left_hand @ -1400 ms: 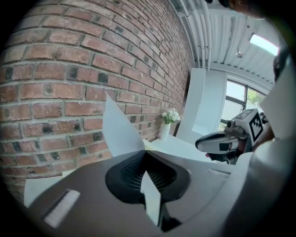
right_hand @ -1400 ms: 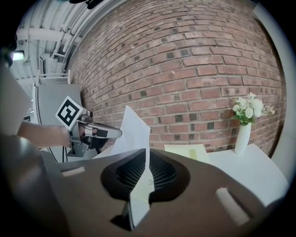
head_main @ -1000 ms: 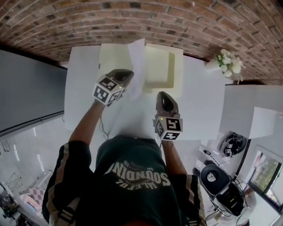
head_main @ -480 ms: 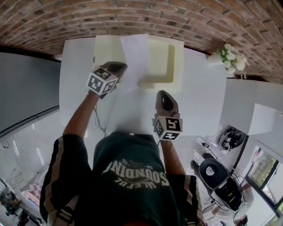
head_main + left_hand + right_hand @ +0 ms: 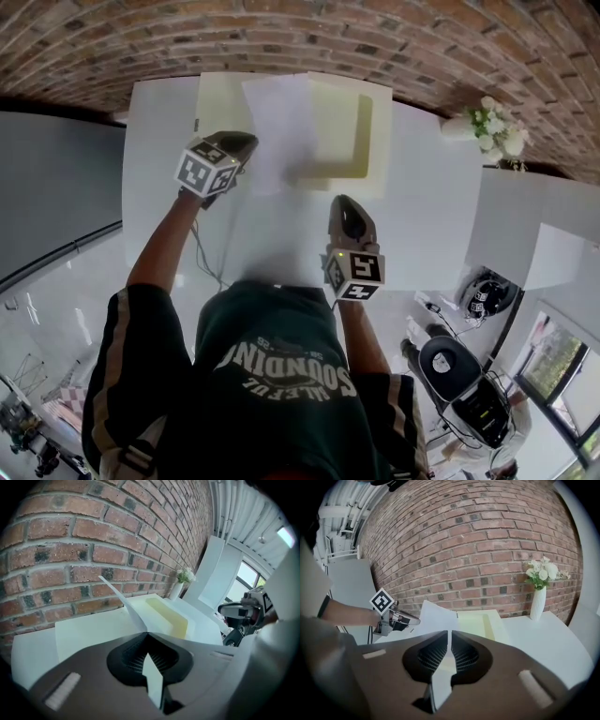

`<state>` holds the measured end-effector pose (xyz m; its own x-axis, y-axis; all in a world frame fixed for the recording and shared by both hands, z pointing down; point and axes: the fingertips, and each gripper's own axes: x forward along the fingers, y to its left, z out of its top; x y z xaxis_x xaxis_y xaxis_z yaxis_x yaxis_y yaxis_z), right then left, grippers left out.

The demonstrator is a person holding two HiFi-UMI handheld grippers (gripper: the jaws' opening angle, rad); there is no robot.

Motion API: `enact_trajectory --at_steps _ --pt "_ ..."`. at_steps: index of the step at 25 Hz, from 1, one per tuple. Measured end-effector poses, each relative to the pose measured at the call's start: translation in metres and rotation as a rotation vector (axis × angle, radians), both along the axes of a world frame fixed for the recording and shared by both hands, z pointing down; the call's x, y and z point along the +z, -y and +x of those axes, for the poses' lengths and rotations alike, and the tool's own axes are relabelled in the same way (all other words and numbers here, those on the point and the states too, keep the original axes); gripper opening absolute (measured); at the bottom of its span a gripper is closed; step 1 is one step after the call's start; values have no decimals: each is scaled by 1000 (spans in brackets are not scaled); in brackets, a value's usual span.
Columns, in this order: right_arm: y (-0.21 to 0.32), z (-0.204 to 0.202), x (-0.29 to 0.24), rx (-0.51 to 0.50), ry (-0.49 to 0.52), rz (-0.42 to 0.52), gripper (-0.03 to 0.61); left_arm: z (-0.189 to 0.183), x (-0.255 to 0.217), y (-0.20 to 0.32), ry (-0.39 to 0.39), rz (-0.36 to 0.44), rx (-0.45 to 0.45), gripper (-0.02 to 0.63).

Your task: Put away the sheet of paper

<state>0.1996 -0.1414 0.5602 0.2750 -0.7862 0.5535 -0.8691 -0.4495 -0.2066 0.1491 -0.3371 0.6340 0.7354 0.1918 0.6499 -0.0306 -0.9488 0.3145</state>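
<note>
The white sheet of paper [image 5: 277, 131] hangs over the left part of a pale yellow open box [image 5: 375, 131] at the table's far side. My left gripper [image 5: 246, 142] is shut on the sheet's left edge. In the left gripper view the sheet [image 5: 124, 603] rises edge-on from the closed jaws of the left gripper [image 5: 146, 633], with the box [image 5: 166, 616] beyond. My right gripper [image 5: 345, 202] is shut and holds nothing. It hovers over the table, nearer to me than the box. The right gripper view shows the right gripper [image 5: 449, 632], the sheet [image 5: 433, 616] and the box [image 5: 487, 623] ahead.
The white table [image 5: 431, 216] stands against a brick wall [image 5: 281, 37]. A white vase of flowers [image 5: 487, 131] is at the far right corner. A cable [image 5: 202, 258] lies near the table's left front. Black equipment [image 5: 459, 375] sits on the floor to the right.
My left gripper has carried the sheet left and farther away, and the sheet now spreads wider over the box. The right gripper has stayed where it was.
</note>
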Motion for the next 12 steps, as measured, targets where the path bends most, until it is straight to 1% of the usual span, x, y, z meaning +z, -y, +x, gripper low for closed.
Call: enact_trajectory --at_steps 5,12 --pt "4 -1 4 -8 8 -6 8 -1 11 4 25 -18 -6 11" --pt "4 3 6 -1 9 -13 8 7 25 8 42 -23 19 11"
